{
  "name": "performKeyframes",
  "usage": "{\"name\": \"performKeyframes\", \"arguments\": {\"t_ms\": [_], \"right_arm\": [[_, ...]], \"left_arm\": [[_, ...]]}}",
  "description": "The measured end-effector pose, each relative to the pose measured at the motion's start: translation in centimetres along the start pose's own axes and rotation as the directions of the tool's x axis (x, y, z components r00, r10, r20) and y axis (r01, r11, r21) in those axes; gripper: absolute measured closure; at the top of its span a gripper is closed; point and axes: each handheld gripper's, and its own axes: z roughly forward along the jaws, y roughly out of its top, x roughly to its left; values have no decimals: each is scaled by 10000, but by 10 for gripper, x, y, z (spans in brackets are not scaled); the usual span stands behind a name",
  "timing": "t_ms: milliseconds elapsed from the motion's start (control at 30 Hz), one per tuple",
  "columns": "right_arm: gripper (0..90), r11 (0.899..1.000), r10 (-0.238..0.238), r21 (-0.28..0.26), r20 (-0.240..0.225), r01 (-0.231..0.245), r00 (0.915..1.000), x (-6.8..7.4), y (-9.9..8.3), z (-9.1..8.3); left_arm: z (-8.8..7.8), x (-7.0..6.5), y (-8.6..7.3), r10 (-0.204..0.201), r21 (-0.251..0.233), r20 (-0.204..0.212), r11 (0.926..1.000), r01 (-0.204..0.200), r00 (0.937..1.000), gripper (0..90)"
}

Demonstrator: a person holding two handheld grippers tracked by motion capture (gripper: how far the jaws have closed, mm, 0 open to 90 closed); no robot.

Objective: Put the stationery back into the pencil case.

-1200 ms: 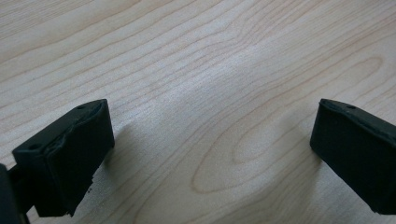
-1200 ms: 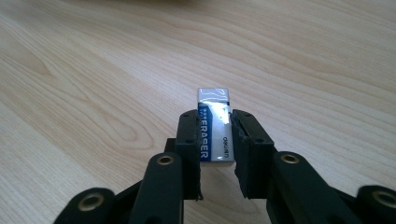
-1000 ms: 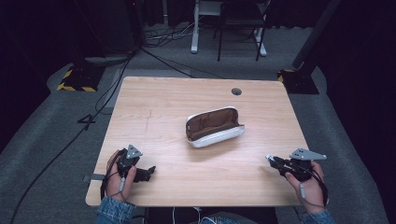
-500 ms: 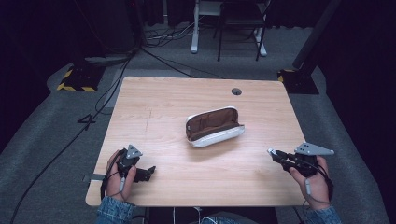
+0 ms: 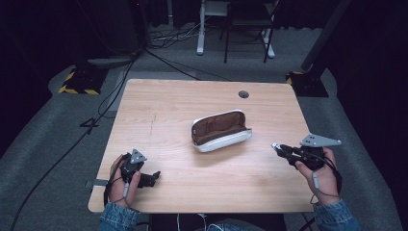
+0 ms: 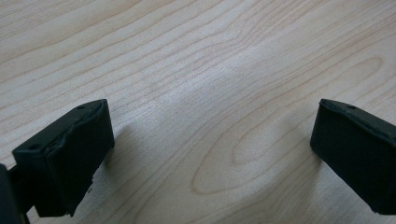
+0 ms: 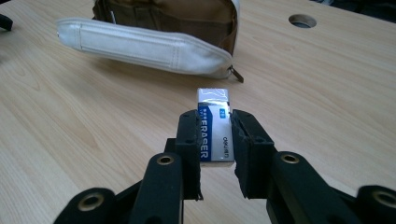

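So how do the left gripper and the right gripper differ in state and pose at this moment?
The left gripper has its jaws wide apart with nothing between them, while the right gripper is clamped on an eraser. The left gripper sits low by the table, its jaws over bare wood, whereas the right gripper points toward the open pencil case. Both have black jaws and are hand-held.

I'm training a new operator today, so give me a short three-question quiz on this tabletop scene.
1. What do the right tongs hold?
2. True or false: the pencil case is zipped shut.
3. The left tongs are: A) shut on a pen, B) open and holding nothing, C) inside the case.

Key
1. An eraser in a blue and white sleeve.
2. False; it lies open, its brown lining showing.
3. B; only bare table shows between their jaws.
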Motion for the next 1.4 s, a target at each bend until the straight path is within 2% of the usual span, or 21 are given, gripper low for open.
{"name": "performKeyframes", "arguments": {"t_ms": [433, 833, 1100, 1233, 1400], "right_arm": [[734, 9989, -461, -95, -504, 457, 9977, 4, 44, 19], [735, 9939, -1103, -97, -1030, 1099, 9886, 14, 78, 43], [735, 9906, -1358, -89, -1579, 1361, 9781, 22, 100, 71], [735, 9891, -1455, -27, -1683, 1471, 9750, 25, 110, 86], [735, 9884, -1491, 55, -1626, 1520, 9754, 28, 118, 100]], "left_arm": [[0, 0, 0, 0, 1, -2, 10000, 0, 10000, 1], [0, 0, 0, -2, 13, -8, 10000, 2, 10000, 1], [0, 0, 0, -1, 5, -9, 10000, 1, 10000, 2], [0, 0, 0, 18, 19, 4, 10000, -18, 10000, 1], [0, 0, 0, 26, 25, 11, 10000, -26, 10000, 1]]}}
